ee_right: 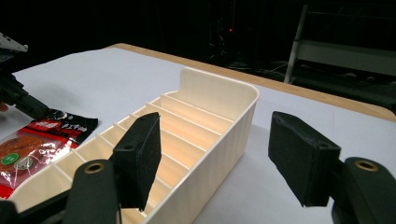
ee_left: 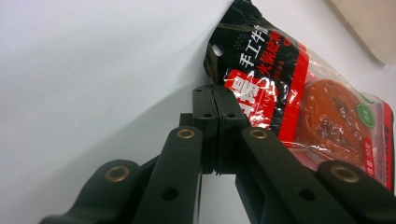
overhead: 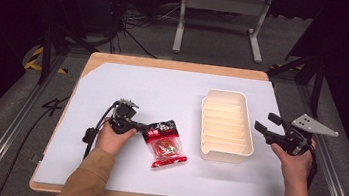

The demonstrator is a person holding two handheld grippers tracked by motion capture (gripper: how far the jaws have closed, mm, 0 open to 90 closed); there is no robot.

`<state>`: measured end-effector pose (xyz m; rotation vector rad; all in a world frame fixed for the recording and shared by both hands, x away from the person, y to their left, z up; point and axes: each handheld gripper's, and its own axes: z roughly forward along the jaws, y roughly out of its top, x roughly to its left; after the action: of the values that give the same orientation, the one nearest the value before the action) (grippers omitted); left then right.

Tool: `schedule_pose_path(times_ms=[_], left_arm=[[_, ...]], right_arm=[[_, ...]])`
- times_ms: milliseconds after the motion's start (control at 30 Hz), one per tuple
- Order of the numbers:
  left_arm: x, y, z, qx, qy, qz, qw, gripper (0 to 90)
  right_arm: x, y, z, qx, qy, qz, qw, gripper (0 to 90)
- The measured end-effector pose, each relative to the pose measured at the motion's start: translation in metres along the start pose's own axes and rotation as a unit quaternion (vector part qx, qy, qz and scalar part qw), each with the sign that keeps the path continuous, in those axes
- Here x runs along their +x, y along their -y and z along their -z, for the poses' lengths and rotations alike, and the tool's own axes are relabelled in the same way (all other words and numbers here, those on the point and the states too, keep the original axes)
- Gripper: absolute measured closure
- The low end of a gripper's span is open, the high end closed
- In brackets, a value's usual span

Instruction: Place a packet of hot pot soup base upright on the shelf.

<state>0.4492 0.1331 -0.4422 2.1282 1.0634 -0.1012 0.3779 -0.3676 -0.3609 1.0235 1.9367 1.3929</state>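
My left tongs (ee_left: pixel 215 135) pinch the packet (overhead: pixel 165 142) by its top corner as it lies on the worktop (overhead: pixel 162 96) left of the tray (overhead: pixel 226 126) (probably its destination). My right tongs (ee_right: pixel 212 158) wait spread beside the tray.

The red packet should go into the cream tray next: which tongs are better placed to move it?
The left tongs. They are already shut on the top edge of the red packet. The right tongs are open beside the cream tray, holding nothing, on its far side from the packet.
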Motion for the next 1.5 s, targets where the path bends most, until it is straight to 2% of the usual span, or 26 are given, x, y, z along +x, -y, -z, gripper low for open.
schedule_pose_path(times_ms=[167,367,567,667,800,867,1067,1100,1200,1367,1500], left_arm=[[-0.002,0.000,0.000,-0.007,0.000,0.002,1.0000,89.9],[-0.004,0.000,0.005,-0.014,0.001,-0.006,0.9999,90.0],[-0.012,-0.002,0.019,-0.036,0.004,-0.026,0.9990,90.0],[-0.022,-0.005,0.028,-0.047,0.000,-0.044,0.9979,90.0],[-0.027,-0.006,0.036,-0.059,0.001,-0.055,0.9967,90.0],[-0.035,-0.006,0.044,-0.070,0.006,-0.069,0.9951,90.0],[-0.051,-0.005,0.062,-0.091,0.009,-0.105,0.9902,90.0],[-0.051,-0.005,0.062,-0.091,0.009,-0.105,0.9902,90.0],[-0.062,-0.005,0.072,-0.103,0.011,-0.124,0.9869,90.0],[-0.084,-0.005,0.082,-0.111,0.011,-0.167,0.9795,90.0],[-0.099,-0.007,0.092,-0.119,0.011,-0.199,0.9726,90.0]], right_arm=[[-0.001,0.000,0.002,-0.003,0.000,-0.002,1.0000,34.7],[-0.001,-0.001,0.001,-0.003,-0.001,-0.002,1.0000,34.8],[0.000,-0.002,0.000,-0.003,-0.003,0.000,1.0000,36.2],[0.001,-0.002,-0.001,0.000,-0.007,0.004,1.0000,39.0],[0.001,-0.004,-0.001,0.002,-0.017,0.006,0.9998,43.0],[0.002,-0.005,-0.001,0.003,-0.020,0.008,0.9998,46.6],[0.002,-0.007,-0.001,0.009,-0.052,0.009,0.9985,58.4],[0.002,-0.007,-0.001,0.009,-0.052,0.009,0.9985,58.4],[0.002,-0.010,-0.002,0.010,-0.069,0.010,0.9975,61.3],[0.007,-0.013,-0.005,0.017,-0.087,0.018,0.9959,66.0],[0.013,-0.016,-0.006,0.025,-0.099,0.030,0.9944,68.3]])
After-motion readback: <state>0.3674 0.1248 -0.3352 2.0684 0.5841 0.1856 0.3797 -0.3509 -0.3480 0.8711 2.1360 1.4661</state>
